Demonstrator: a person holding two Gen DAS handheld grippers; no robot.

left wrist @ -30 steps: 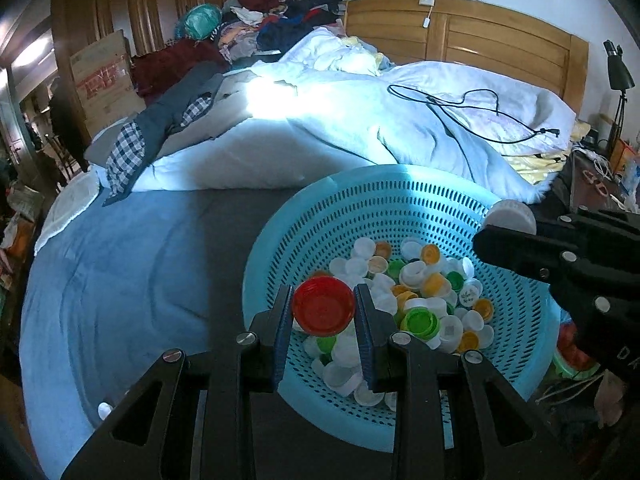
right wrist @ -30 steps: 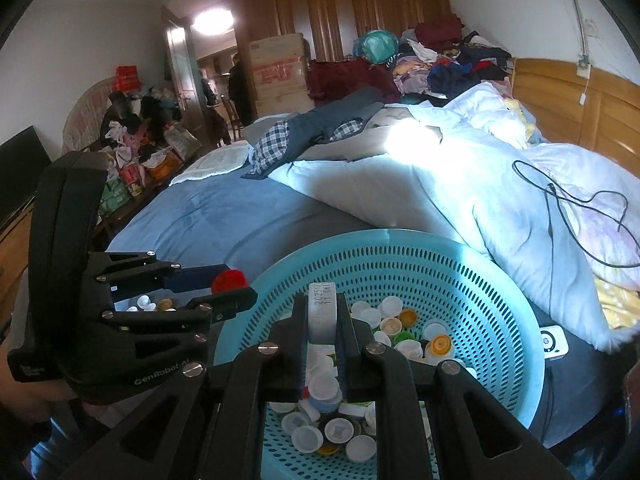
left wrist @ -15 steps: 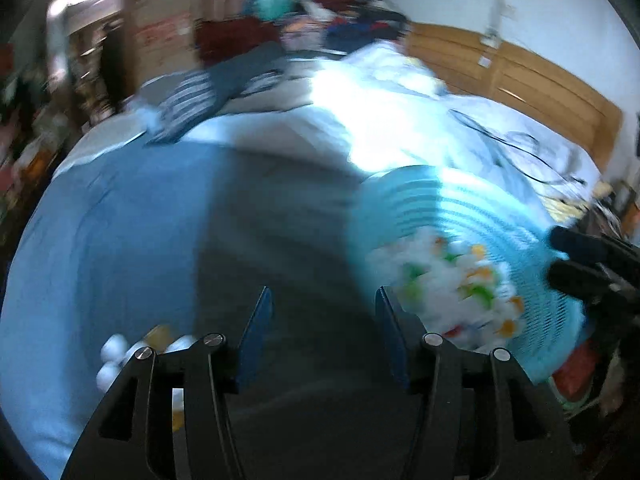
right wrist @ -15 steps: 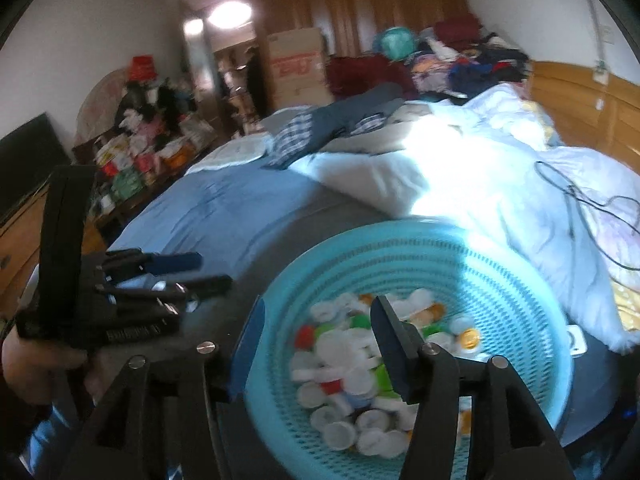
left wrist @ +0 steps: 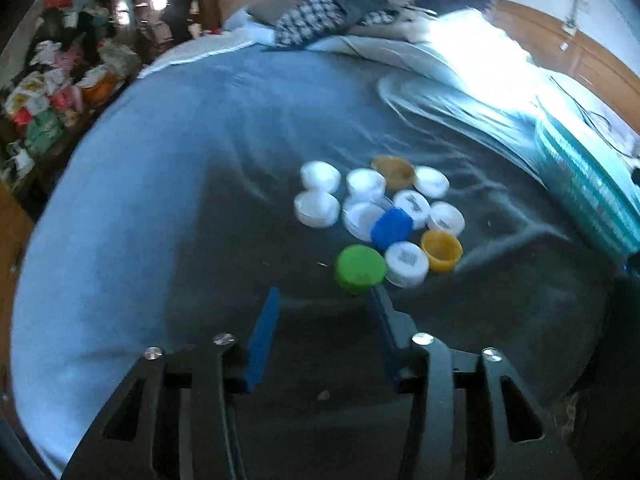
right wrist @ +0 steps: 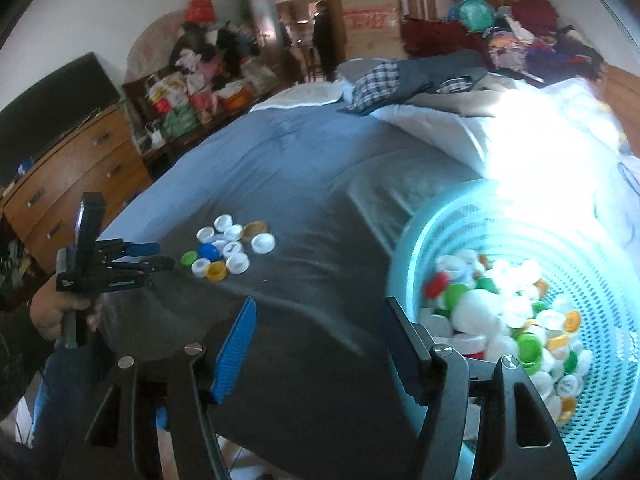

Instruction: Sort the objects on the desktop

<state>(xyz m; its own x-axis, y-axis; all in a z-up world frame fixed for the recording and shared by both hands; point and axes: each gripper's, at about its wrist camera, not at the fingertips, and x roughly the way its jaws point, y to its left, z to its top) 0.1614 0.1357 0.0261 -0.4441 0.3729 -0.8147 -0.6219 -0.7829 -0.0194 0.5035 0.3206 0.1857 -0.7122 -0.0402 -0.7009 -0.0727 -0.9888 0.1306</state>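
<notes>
Left fingers: my left gripper (left wrist: 324, 300) has its jaws apart and closing, nothing between them; the green cap (left wrist: 360, 268) sits just off the tip of the finger at 1 o'clock, and I cannot tell whether they touch.
Right fingers: my right gripper (right wrist: 320, 320) has its jaws wide and opening, only bedding between them.
Sorted caps: a small cluster of bottle caps (left wrist: 380, 216) lies on the blue sheet (left wrist: 160, 200), at 12 to 1 o'clock from my left fingers.
Cluster make-up: mostly white caps, with a blue cap (left wrist: 392, 227) near the middle, a yellow cap (left wrist: 441, 250) at its 4 o'clock edge and a tan cap (left wrist: 394, 171) at its 12 o'clock edge.
Basket: the turquoise basket (right wrist: 600, 408) lies at 3 o'clock from my right fingers, its rim just beside the right-hand finger.
Basket contents: a heap of loose caps (right wrist: 504, 320), white, green, yellow and red.
Left view of basket: only its blurred rim shows, at 2 o'clock.
Left hand: seen from the right camera at 9 o'clock, my hand (right wrist: 52, 312) grips the left tool's handle, the tool pointing at the cluster.
Beyond: a rumpled white quilt (right wrist: 460, 128) lies at 12 o'clock past the basket.
</notes>
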